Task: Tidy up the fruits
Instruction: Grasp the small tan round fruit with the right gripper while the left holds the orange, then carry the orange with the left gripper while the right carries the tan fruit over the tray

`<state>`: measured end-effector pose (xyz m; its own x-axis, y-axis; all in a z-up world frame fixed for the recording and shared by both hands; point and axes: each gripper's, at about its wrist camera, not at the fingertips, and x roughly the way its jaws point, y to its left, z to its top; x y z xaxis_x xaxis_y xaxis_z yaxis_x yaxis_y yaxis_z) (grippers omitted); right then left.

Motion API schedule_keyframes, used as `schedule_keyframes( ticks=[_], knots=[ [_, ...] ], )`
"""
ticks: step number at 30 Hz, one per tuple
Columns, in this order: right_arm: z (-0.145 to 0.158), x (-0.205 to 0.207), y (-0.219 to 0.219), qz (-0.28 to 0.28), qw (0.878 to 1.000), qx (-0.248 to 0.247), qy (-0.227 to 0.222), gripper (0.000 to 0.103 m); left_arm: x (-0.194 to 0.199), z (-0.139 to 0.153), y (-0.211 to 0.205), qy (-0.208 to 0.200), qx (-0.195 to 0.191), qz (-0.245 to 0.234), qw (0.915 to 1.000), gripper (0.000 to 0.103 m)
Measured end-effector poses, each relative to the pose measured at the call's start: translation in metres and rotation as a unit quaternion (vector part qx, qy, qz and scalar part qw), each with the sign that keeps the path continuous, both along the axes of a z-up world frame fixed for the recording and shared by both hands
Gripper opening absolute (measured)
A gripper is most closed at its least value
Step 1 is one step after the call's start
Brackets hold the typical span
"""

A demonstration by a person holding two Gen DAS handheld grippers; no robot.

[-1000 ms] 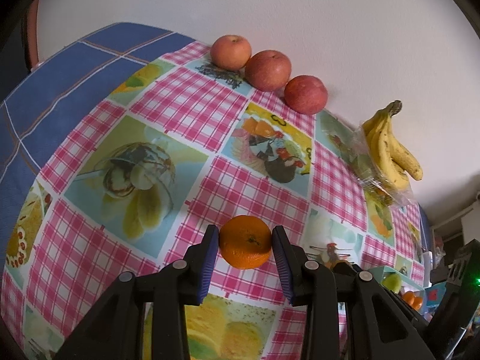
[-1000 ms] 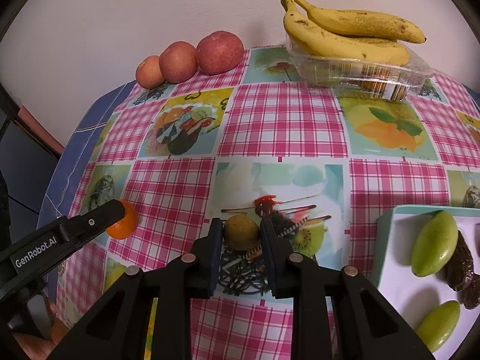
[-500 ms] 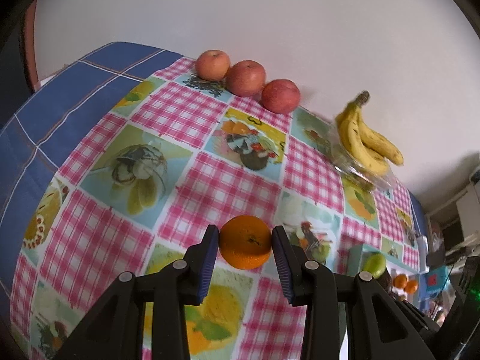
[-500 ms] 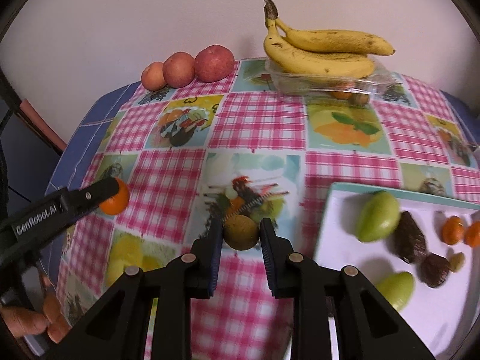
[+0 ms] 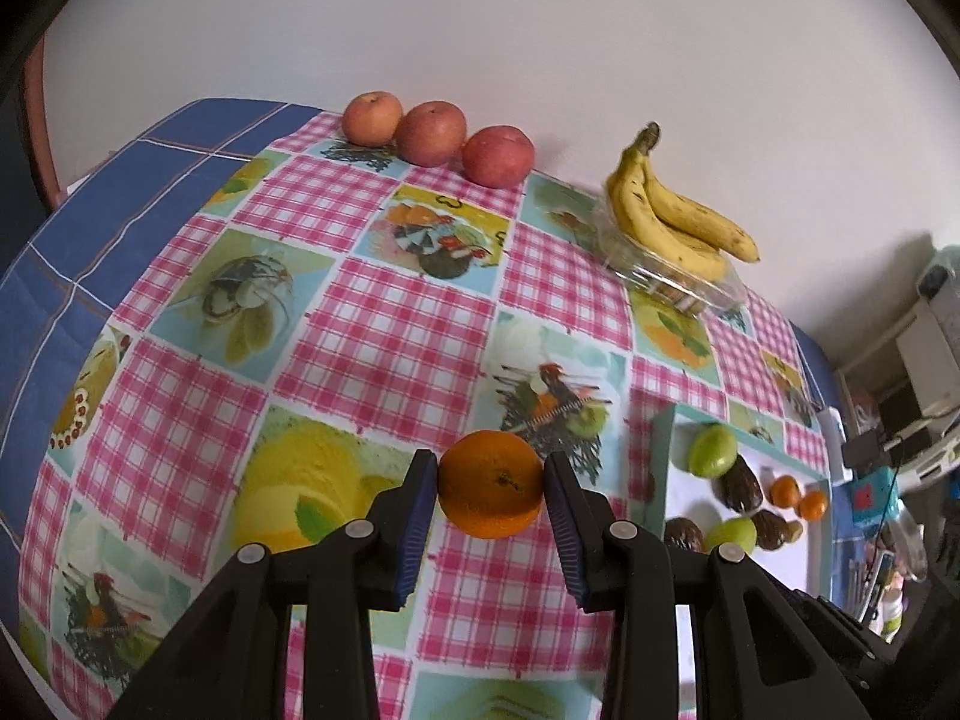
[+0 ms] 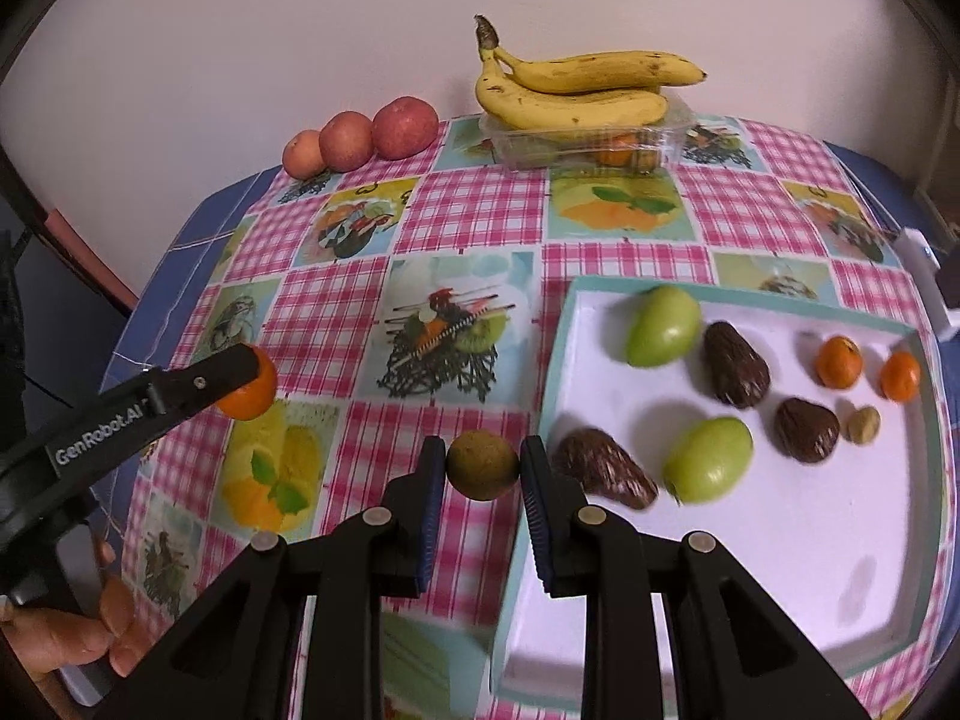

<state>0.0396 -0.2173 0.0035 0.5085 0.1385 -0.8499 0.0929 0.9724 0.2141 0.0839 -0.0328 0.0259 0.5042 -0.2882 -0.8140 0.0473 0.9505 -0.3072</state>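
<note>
Both grippers have lifted and swung toward the tray [image 6: 714, 294] over the last second. A second ago it was barely in the left view and only its corner showed in the right view; now nearly all of it shows in the right view.

Your left gripper [image 5: 491, 495] is clamped on the orange [image 5: 491, 492], held in the air above the tablecloth [image 5: 372, 324], just left of the tray's near-left corner. In the right view that orange [image 6: 249, 390] sits well left of the tray.

Your right gripper [image 6: 483, 467] is closed around a small brown-green round fruit [image 6: 483, 465], hanging right at the tray's left wall, not yet over the white floor.

Already in the tray: two green fruits [image 6: 663, 327], three dark scaly fruits [image 6: 735, 372], two small oranges [image 6: 839, 362] and a small tan one [image 6: 864, 425]. Oranges sit at the tray's far-right corner.

Apples [image 6: 405, 127] and bananas [image 6: 576, 87] on their clear box [image 6: 591, 141] are lined up by the wall beyond the tray, untouched.

My read: both picks are done and you're mid-transport. The right fruit goes in first, since it's closest. Free floor is in the tray's near half. Clear the wall before lowering; the rim looks tall enough to catch a finger. The orange probably belongs by the small oranges, which means a reach across the tray, so keep the two grippers from crossing.
</note>
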Motion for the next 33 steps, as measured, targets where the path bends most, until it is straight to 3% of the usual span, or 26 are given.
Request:
schedule_keyframes(
  ticks=[8, 16, 26, 33],
  knots=[
    [0.004, -0.025, -0.017, -0.018, 1.0, 0.016, -0.003, 0.026, -0.012, 0.003, -0.026, -0.003, 0.011, -0.024, 0.9996, 0.039],
    [0.008, -0.037, -0.063, -0.066, 0.998, 0.01, -0.007, 0.026, -0.023, 0.003, -0.068, -0.002, 0.013, -0.074, 0.9972, 0.039],
    [-0.005, -0.058, -0.141, -0.165, 0.986, -0.01, 0.02, 0.027, -0.045, -0.008, -0.135, 0.01, 0.034, -0.162, 0.9861, 0.039],
    [-0.008, -0.064, -0.163, -0.187, 0.982, -0.009, 0.029, 0.027, -0.052, -0.03, -0.157, 0.04, 0.04, -0.193, 0.9796, 0.039]
  ],
)
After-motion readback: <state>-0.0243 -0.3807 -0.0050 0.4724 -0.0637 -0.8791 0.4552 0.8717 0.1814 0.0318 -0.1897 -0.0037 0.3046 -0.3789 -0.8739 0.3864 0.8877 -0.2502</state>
